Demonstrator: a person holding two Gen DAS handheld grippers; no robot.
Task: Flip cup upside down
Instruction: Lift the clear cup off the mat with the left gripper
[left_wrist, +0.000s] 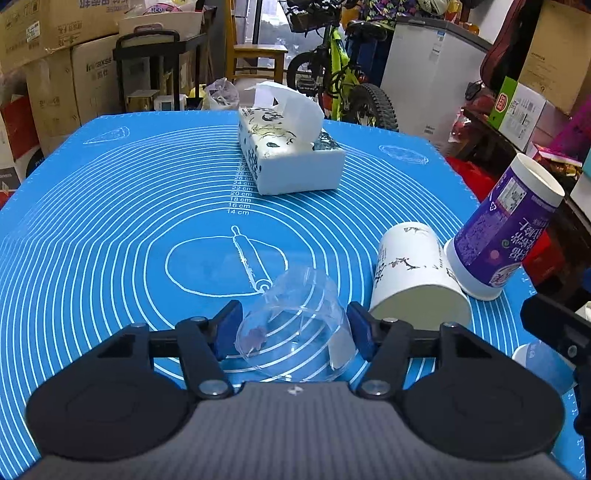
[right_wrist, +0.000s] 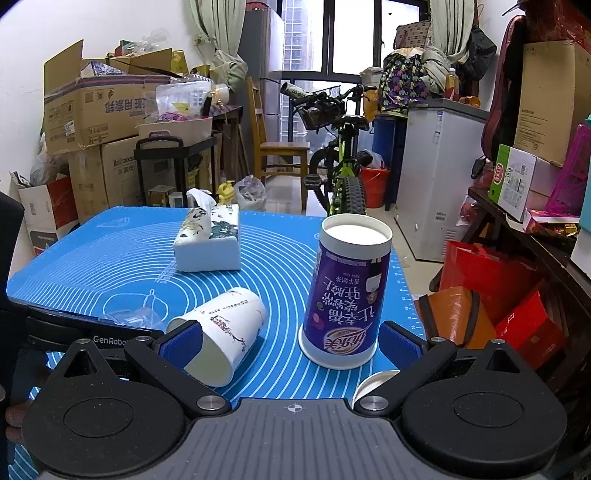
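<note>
A clear plastic cup (left_wrist: 295, 325) lies tilted between the blue pads of my left gripper (left_wrist: 293, 328), which is shut on it just above the blue mat (left_wrist: 110, 240). A white paper cup (left_wrist: 410, 273) lies on its side to the right; it also shows in the right wrist view (right_wrist: 221, 332). A purple cup (right_wrist: 347, 291) stands upside down on the mat, also in the left wrist view (left_wrist: 502, 229). My right gripper (right_wrist: 291, 345) is open and empty, its fingers wide on either side of the white and purple cups. The clear cup shows faintly in the right wrist view (right_wrist: 133, 314).
A tissue box (left_wrist: 288, 151) stands at the far middle of the mat, also in the right wrist view (right_wrist: 208, 240). Another white cup rim (right_wrist: 373, 384) peeks by my right finger. Cartons, a bicycle (right_wrist: 340, 162) and a freezer crowd the room beyond the table.
</note>
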